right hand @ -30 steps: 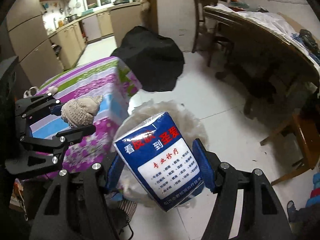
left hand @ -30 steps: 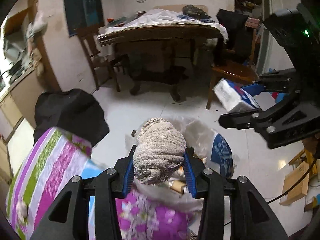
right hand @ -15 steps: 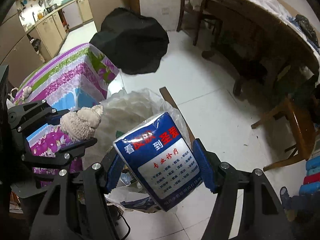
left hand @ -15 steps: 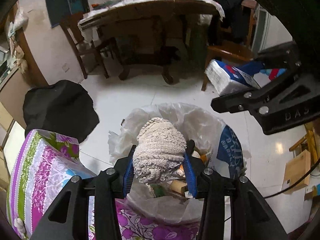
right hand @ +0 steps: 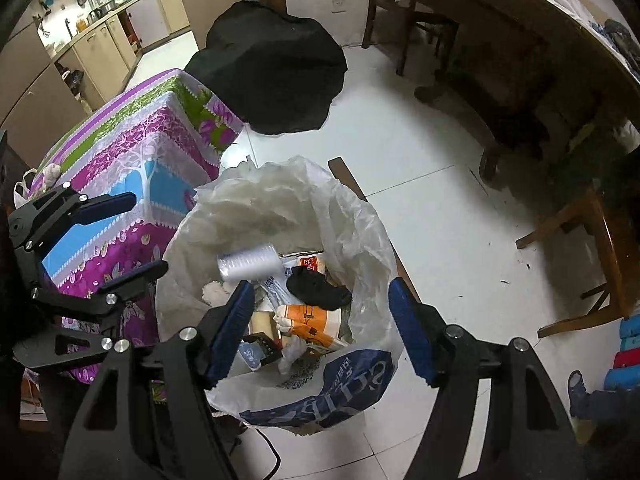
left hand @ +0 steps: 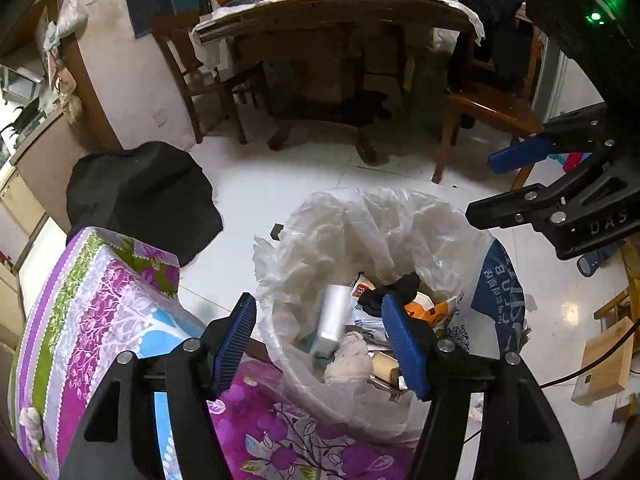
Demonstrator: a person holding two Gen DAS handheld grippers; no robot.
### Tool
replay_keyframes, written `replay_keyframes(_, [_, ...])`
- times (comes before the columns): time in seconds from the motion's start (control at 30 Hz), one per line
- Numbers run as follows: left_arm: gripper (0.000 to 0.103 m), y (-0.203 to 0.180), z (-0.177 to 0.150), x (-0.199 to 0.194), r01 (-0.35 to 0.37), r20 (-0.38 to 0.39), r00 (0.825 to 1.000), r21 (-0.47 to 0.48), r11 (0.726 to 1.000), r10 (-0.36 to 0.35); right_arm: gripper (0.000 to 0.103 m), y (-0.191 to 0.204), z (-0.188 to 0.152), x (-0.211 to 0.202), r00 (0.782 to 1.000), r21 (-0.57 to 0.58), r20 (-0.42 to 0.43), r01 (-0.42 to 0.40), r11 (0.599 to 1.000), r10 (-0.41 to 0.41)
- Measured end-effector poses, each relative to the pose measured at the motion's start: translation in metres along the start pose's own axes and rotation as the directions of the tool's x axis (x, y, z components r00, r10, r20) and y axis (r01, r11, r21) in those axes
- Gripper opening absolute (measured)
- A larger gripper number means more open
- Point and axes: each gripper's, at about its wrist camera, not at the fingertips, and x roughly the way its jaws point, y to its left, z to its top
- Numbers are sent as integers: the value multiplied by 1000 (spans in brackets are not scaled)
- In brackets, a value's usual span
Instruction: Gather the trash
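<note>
Left wrist view: the left claw (left hand: pixel 320 336) is seen spread wide and released, with nothing between its blue pads. Directly beyond and below it, a trash bin (left hand: pixel 400 224) lined with a crumpled white plastic bag is shown. Inside the bin, between the two fingers as framed, a blurred pale wrapped pack (left hand: pixel 332 316) and a beige knitted bundle (left hand: pixel 348 360) are seen among other rubbish, and a black sock (left hand: pixel 396 292) is placed just ahead of the claw's right-hand finger. A floral purple tablecloth (left hand: pixel 100 304) is spread to the left of the claw, touching the bin's side. A black cloth-covered object (left hand: pixel 140 196) is set farther ahead on the left.

Right wrist view: the right claw (right hand: pixel 322 324) is likewise shown released and wide apart, held over the same bin (right hand: pixel 360 224). The pale pack (right hand: pixel 250 266) is seen just ahead of its left-hand finger, and the black sock (right hand: pixel 318 288) is found between the fingers, above an orange-and-white carton (right hand: pixel 308 320). A wooden dining table (right hand: pixel 520 20) is seen far ahead to the right.
</note>
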Motion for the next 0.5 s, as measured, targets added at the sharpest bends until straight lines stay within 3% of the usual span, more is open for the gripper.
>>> replay_keyframes(0.27, [66, -16, -12, -34, -59, 98, 993, -1, 998, 59, 67, 8, -15, -4, 999, -4, 25, 29, 1000, -29])
replay_keyframes(0.3, [66, -18, -14, -39, -67, 113, 991, -6, 998, 67, 71, 10, -20, -7, 999, 0, 41, 28, 1000, -28])
replay_keyframes(0.5, [82, -31, -36, -79, -134, 213, 966, -67, 989, 145, 82, 19, -48, -25, 990, 42, 130, 57, 997, -62])
